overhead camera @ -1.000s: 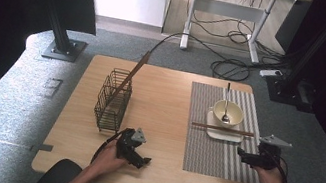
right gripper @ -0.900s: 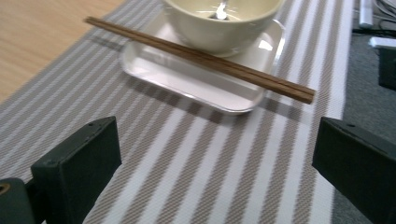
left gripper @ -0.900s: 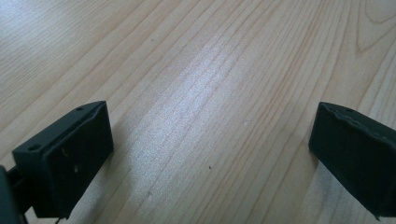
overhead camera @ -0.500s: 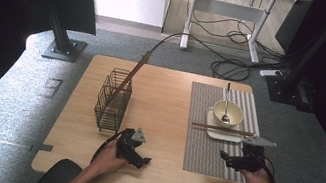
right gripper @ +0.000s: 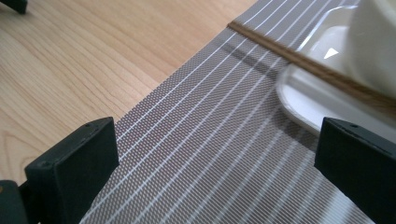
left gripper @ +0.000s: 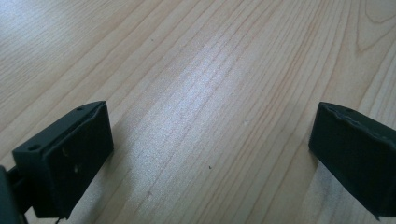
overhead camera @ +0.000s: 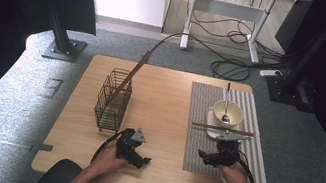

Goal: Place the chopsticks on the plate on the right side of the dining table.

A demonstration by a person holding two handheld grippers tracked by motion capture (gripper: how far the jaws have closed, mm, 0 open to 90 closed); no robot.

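Sliding in from the worktop's right edge, the right tongs [overhead camera: 205, 155] are now hovering over the striped placemat [overhead camera: 209, 105], having shifted toward nine o'clock over the past second, while the left tongs [overhead camera: 141, 160] are staying put near the worktop's [overhead camera: 165, 97] front edge. In the right gripper view the right tongs [right gripper: 210, 154] are standing spread wide, gripping nothing, with the pair of chopsticks [right gripper: 299, 58] lying across the white tray [right gripper: 308, 100] at about one o'clock from them, near but not touching. From above, the chopsticks [overhead camera: 223, 129] are resting crosswise just at six o'clock of the cream bowl [overhead camera: 220, 113], which is holding a spoon [overhead camera: 226, 102]. The left tongs [left gripper: 210, 154] are also gaping open over bare wood, empty. A wire basket [overhead camera: 112, 100] is standing at eleven o'clock of the left tongs, with one long stick [overhead camera: 129, 76] leaning out of it toward one o'clock.
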